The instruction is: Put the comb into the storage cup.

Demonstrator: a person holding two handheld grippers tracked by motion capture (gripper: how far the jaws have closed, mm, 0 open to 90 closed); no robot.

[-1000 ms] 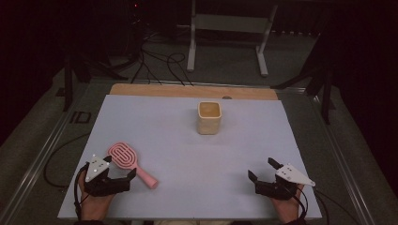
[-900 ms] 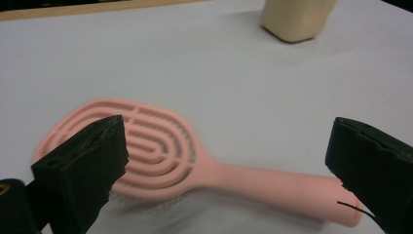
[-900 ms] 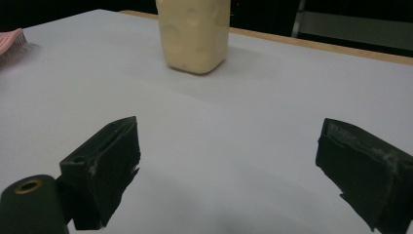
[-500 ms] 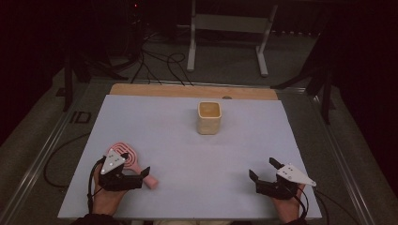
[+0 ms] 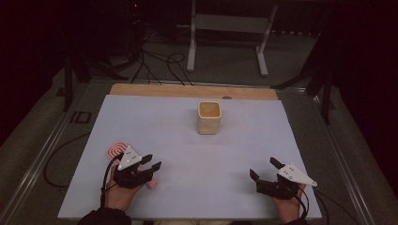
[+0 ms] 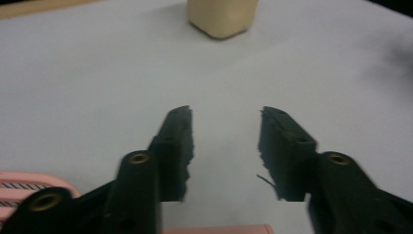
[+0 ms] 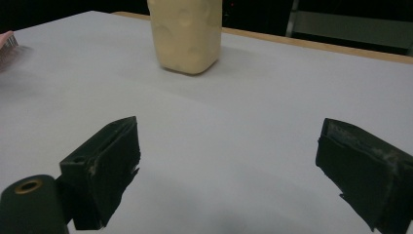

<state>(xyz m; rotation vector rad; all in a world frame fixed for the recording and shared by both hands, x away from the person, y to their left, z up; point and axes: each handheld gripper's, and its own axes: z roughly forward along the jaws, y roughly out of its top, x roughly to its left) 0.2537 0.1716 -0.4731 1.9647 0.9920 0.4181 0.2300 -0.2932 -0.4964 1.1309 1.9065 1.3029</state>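
Observation:
A pink hairbrush (image 5: 117, 150) lies flat at the table's front left; my left hand covers most of it. Its head (image 6: 27, 184) and handle (image 6: 219, 229) show low under the jaws in the left gripper view. My left gripper (image 5: 153, 161) sits over the brush and points toward the cup. Its jaws have just been closing, with a gap left and only bare table between the tips (image 6: 226, 114). A cream square cup (image 5: 209, 117) stands upright at the middle back. My right gripper (image 5: 264, 168) rests at the front right, wide open and holding nothing (image 7: 229, 131).
The white sheet (image 5: 244, 140) covers the table, and a wooden strip (image 5: 187, 90) runs along its far edge. Behind the table stand a metal frame (image 5: 225, 37) and loose cables (image 5: 155, 61) on the floor. The cup (image 7: 185, 34) rises ahead of the right jaws.
My left hand has slid to the right over the brush and now covers most of it. Its jaws stand narrower than before. The right gripper has stayed put.

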